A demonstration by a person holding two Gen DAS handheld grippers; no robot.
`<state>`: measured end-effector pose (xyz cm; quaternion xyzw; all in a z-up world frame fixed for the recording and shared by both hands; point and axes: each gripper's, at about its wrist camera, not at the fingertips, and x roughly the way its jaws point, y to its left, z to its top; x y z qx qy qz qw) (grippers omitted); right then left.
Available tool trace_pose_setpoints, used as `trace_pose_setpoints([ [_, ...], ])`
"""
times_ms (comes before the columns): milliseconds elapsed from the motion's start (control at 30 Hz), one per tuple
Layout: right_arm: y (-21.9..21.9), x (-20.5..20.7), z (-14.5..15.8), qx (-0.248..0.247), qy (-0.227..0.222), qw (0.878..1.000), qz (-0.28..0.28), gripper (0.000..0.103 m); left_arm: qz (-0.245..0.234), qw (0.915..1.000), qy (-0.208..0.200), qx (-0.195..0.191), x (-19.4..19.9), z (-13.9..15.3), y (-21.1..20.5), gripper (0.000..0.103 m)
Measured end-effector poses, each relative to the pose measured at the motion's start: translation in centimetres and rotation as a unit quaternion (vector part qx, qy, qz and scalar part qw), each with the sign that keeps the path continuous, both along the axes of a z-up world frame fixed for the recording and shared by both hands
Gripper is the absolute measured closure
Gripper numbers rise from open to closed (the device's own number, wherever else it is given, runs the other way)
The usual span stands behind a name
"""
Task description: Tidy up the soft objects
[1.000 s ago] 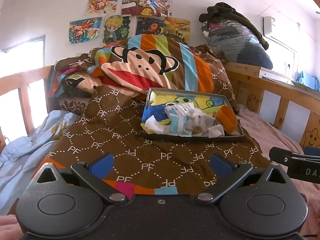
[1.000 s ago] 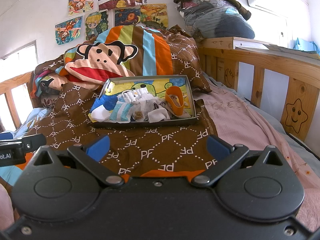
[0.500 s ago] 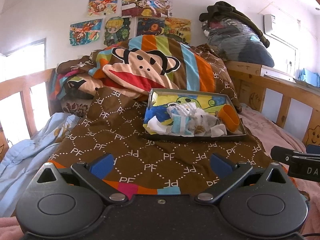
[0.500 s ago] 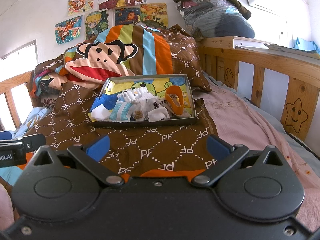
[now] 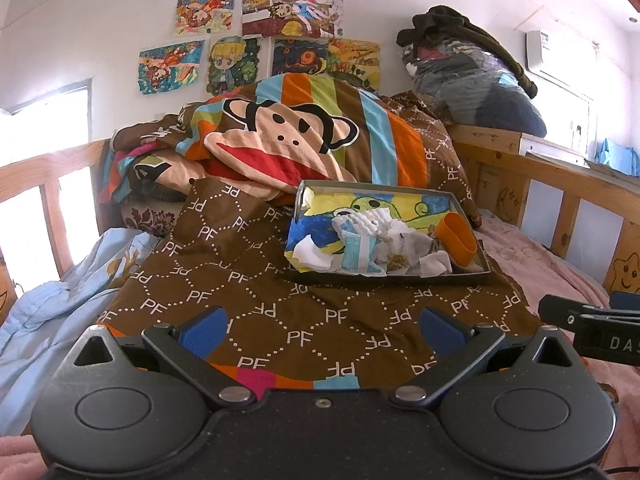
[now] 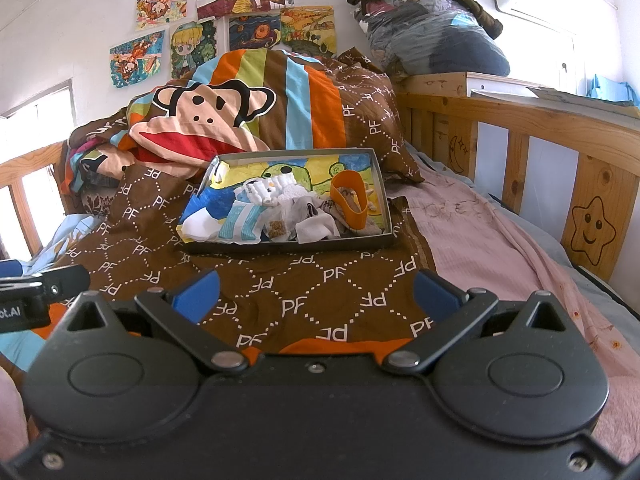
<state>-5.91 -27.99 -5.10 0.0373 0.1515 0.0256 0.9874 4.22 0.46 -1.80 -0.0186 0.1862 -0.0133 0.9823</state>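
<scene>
Shallow box (image 6: 362, 240) holds crumpled socks (image 6: 280, 208) and an orange band (image 6: 350, 200)

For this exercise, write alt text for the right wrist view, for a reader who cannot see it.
An open right gripper hovers over a brown blanket facing a shallow box of small socks and an orange cup.
</scene>
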Motion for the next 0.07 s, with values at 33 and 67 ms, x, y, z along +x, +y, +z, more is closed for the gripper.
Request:
trace_pose_setpoints([
  [33, -0.01, -0.04, -0.17, 0.0, 0.001, 1.0, 0.0, 0.0, 0.001, 1.0, -0.001, 0.0, -0.04, 0.07, 0.08, 0.001],
  [67, -0.01, -0.04, -0.17, 0.0, 0.001, 1.0, 0.0, 0.0, 0.001, 1.0, 0.001, -0.001, -0.01, 0.15, 0.17, 0.001],
])
